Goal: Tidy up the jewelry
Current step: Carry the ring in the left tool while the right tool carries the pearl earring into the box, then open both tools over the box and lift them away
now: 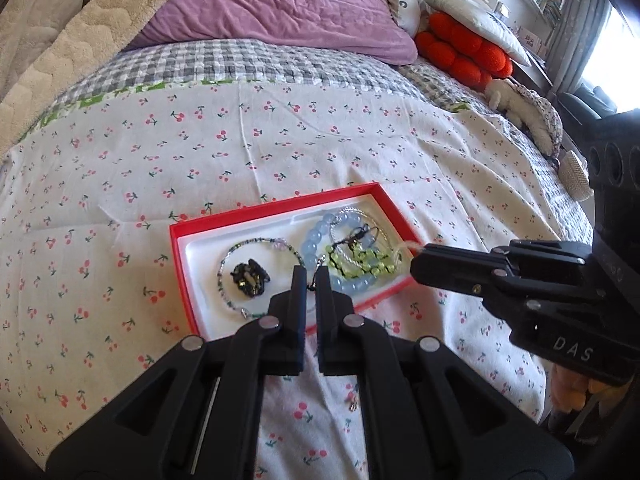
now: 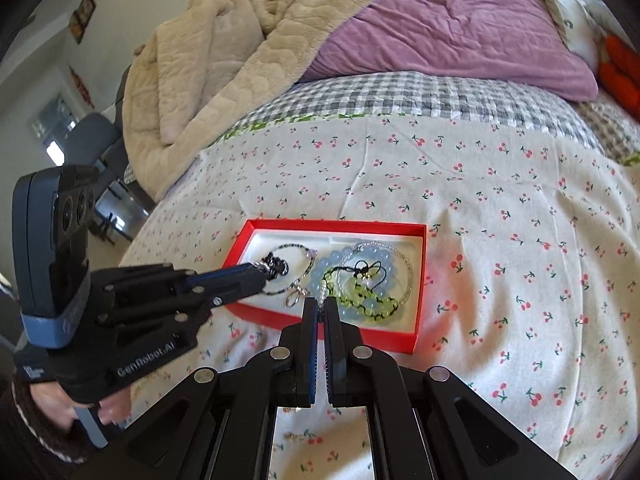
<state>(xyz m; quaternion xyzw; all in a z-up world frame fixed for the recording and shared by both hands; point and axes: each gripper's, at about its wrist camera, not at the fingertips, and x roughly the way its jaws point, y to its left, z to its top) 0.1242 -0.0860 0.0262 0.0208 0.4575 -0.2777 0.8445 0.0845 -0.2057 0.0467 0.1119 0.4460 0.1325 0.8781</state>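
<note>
Both the left claw point(image 1: 311, 276) and right claw point(image 2: 320, 305) are hovering clenched and seemingly empty over the red box point(image 1: 181, 249), bracelets point(image 1: 320, 236) already lying inside, little remaining.

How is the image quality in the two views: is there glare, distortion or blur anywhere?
Left wrist view: the window at the upper right is blown out white, and the bed's checked cover curves from fisheye distortion. Right wrist view: light is even, the red box is sharp, the corners are dark, and the room at the far left is stretched and soft.
</note>
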